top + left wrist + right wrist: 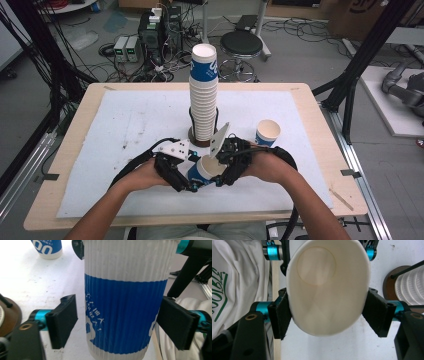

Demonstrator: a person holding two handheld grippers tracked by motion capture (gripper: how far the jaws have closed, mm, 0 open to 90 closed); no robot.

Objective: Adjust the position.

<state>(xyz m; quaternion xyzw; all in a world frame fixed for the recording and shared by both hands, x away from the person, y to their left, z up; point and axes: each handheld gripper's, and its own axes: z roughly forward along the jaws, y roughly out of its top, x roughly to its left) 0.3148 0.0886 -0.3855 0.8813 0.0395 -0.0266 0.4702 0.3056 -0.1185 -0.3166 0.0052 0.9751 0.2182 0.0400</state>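
A blue-and-white ribbed paper cup [204, 170] is held tilted above the near middle of the table, between both hands. My right gripper [328, 315] is shut on the cup's rim [327, 290], squeezing the mouth into an oval. My left gripper [120, 322] straddles the cup's lower body [125, 302]; one pad [62, 320] stands clear of the wall and the other sits at its edge. In the high view the left gripper [192, 181] is at the cup's base and the right gripper [220, 170] at its top. A tall stack of cups [203, 100] rises just behind.
The stack stands on a brown round holder [200, 141] with black rods. A single upright cup [268, 132] sits to the right of it on the white mat [125, 125]. The wooden table edge [65, 150] frames the mat. A stool [241, 44] and electronics stand on the floor behind.
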